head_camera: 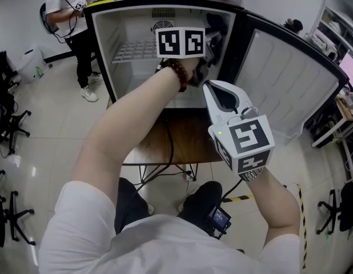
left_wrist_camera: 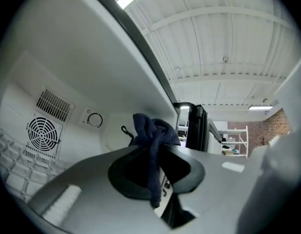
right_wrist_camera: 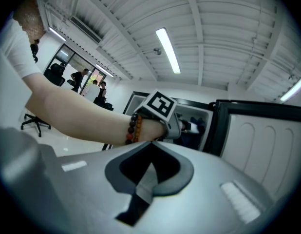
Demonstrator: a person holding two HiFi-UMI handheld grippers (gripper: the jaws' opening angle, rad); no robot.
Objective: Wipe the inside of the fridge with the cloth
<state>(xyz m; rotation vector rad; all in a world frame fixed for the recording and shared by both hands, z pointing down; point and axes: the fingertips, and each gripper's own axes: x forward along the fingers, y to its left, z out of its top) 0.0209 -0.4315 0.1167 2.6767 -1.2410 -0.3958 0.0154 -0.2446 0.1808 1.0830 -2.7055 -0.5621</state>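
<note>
The small white fridge (head_camera: 103,56) stands open on a table. My left gripper (head_camera: 213,37) reaches inside near the top of the right wall and is shut on a dark blue cloth (head_camera: 217,23). In the left gripper view the cloth (left_wrist_camera: 153,140) bunches up between the jaws of the left gripper (left_wrist_camera: 158,130), close under the fridge ceiling. My right gripper (head_camera: 207,85) hovers outside, in front of the fridge's lower edge, shut and empty. The right gripper view shows its closed tips (right_wrist_camera: 149,143) pointing at the left gripper (right_wrist_camera: 182,128) and the cloth (right_wrist_camera: 201,128).
The fridge door (head_camera: 291,79) hangs open to the right. Inside are a wire shelf (head_camera: 136,50), a fan grille (left_wrist_camera: 43,133) and a dial (left_wrist_camera: 95,120) on the back wall. A person (head_camera: 71,16) stands at the back left; office chairs (head_camera: 8,124) line the left.
</note>
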